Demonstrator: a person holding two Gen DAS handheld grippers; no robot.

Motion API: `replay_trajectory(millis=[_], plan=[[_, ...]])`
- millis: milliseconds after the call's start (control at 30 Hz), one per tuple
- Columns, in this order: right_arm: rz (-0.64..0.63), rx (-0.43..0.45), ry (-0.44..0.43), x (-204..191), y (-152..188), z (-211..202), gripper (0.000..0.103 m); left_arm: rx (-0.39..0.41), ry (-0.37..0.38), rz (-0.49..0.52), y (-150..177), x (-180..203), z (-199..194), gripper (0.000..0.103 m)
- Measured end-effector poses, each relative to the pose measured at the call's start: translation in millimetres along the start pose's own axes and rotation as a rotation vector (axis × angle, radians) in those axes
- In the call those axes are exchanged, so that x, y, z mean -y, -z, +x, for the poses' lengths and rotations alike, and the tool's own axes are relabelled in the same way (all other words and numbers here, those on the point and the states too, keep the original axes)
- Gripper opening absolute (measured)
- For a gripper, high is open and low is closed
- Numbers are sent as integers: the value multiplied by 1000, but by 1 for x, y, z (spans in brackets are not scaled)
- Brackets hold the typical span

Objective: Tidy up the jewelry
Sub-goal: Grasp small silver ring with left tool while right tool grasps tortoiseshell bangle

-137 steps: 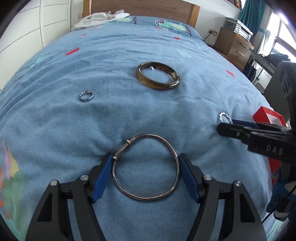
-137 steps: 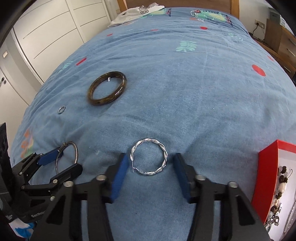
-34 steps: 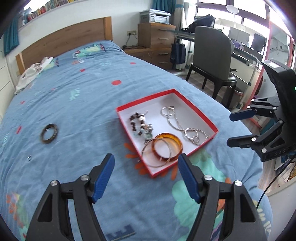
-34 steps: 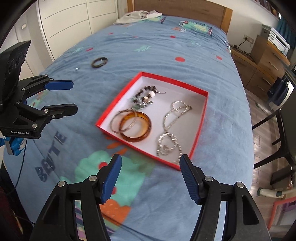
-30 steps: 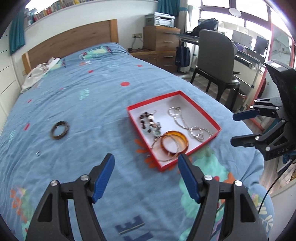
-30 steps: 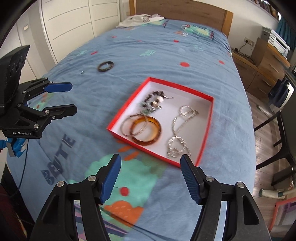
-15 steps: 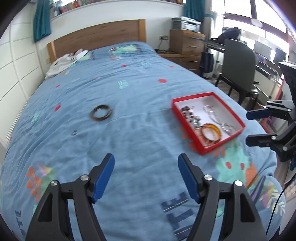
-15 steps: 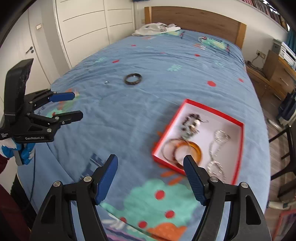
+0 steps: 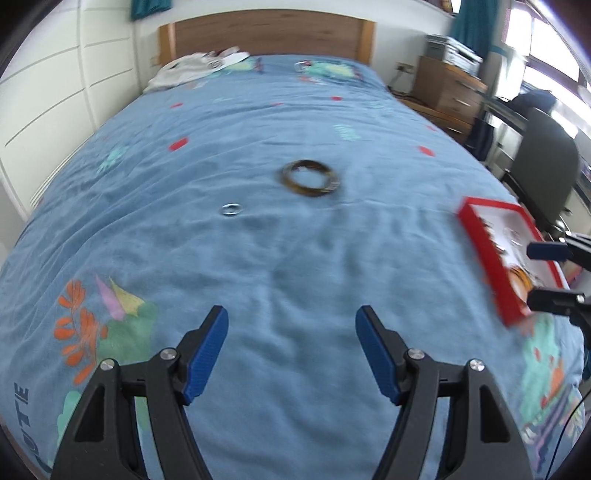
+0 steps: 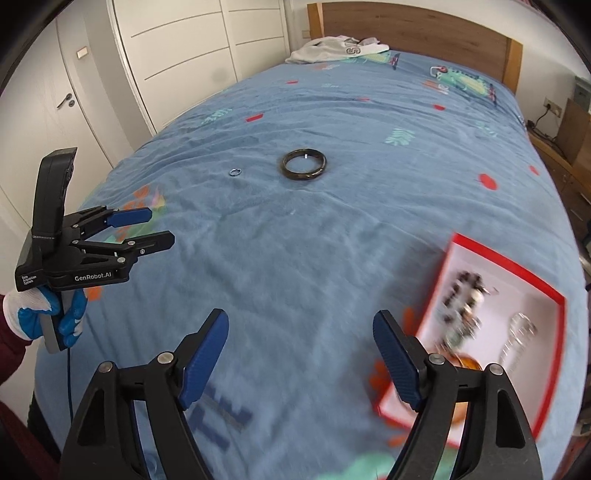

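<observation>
So the dark brown bangle (image 10: 304,165) is a chunky, glossy hoop with a mottled tortoiseshell look, lying flat on the blue bedspread (image 10: 332,240) around the middle of the bed, a bit toward the headboard end. Just beside it, toward the bed's wardrobe-side edge, sits a tiny silver ring (image 10: 235,171), a plain shiny metal band, not touching the bangle. Well apart from both, near the bed's opposite side edge, is the red box (image 10: 506,254), a shallow square cardboard tray with a white inside. In it there's a blurry cluster of dark and pale beads (image 10: 461,306), a silvery chain (image 10: 517,338) and a translucent amber bangle (image 10: 469,363) partly hidden behind the right gripper's finger. The bedspread looks soft and fuzzy, slightly rumpled, with orange, teal and red printed shapes. The left gripper (image 9: 291,350), black plastic with ribbed blue pads, has its jaws wide apart with nothing between them but fabric. The right gripper (image 10: 301,354) is the same build, jaws opening, and empty too. A hand in a white and blue glove (image 10: 55,314) holds the left one's handle. White clothing (image 10: 336,48) is crumpled by the wooden headboard (image 10: 406,26).
</observation>
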State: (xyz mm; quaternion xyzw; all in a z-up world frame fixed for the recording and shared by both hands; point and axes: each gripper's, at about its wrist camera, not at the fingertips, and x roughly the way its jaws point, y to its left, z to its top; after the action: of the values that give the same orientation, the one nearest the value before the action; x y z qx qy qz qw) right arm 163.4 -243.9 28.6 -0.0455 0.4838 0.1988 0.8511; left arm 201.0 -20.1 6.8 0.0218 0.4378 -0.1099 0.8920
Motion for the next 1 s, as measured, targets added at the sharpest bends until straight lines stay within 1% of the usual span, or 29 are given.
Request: replay_trajectory(millis=[200, 333, 567, 733, 833, 933, 1000], plan=[[16, -9, -24, 8, -40, 56, 82, -9, -39, -46, -26, -35, 48, 70], [29, -9, -28, 15, -74, 95, 84, -6, -46, -79, -44, -50, 77, 70], [21, -10, -39, 15, -127, 161, 90, -20, -35, -90, -66, -63, 121, 70], [23, -20, -29, 16, -155, 199, 93, -13, -15, -94, -71, -68, 136, 69], [28, -11, -32, 16, -167, 214, 95, -4, -14, -80, -73, -68, 140, 68], [30, -1, -28, 14, -177, 225, 96, 5, -19, -54, -75, -66, 142, 64], [33, 3, -30, 14, -181, 229, 96, 10, -17, -58, -76, -67, 143, 53]])
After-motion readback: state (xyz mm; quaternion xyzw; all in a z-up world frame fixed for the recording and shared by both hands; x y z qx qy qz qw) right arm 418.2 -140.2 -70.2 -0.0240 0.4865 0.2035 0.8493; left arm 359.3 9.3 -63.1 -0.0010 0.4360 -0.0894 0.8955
